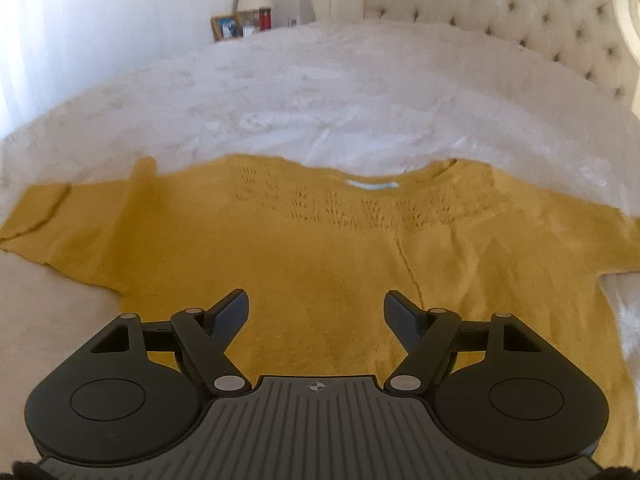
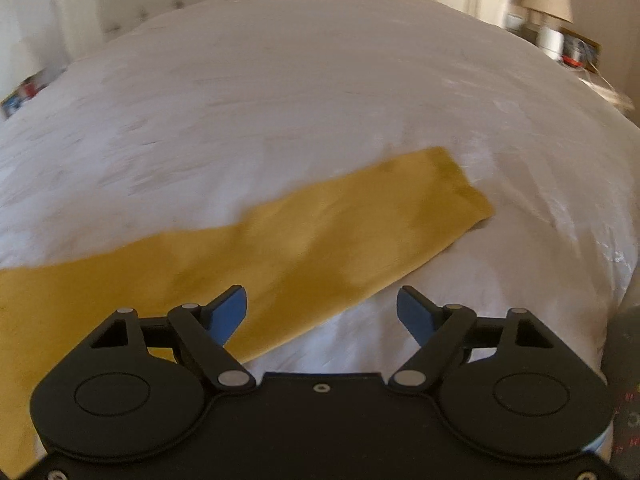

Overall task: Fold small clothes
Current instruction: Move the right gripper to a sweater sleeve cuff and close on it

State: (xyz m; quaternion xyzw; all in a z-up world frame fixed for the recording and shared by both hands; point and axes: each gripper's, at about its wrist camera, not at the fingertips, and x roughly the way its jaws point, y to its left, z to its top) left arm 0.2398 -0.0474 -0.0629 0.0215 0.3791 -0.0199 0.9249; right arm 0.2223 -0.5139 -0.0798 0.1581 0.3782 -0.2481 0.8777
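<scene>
Two grippers hover open and empty: the left gripper (image 1: 316, 312) over the yellow sweater (image 1: 320, 256), spread flat on the bed (image 1: 320, 92); the right gripper (image 2: 320, 312) just short of its sleeve (image 2: 360, 220). Best pinch near the cuff, lift cleanly, fold inward.

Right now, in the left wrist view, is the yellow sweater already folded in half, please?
No, the yellow sweater lies spread flat on the white bedspread with both sleeves stretched out sideways.

No legible text, brand or number in either view. The sweater's neck label (image 1: 372, 185) reads blank through blur. Red marks at the right wrist view's lower right edge (image 2: 628, 420) are indecipherable.
</scene>
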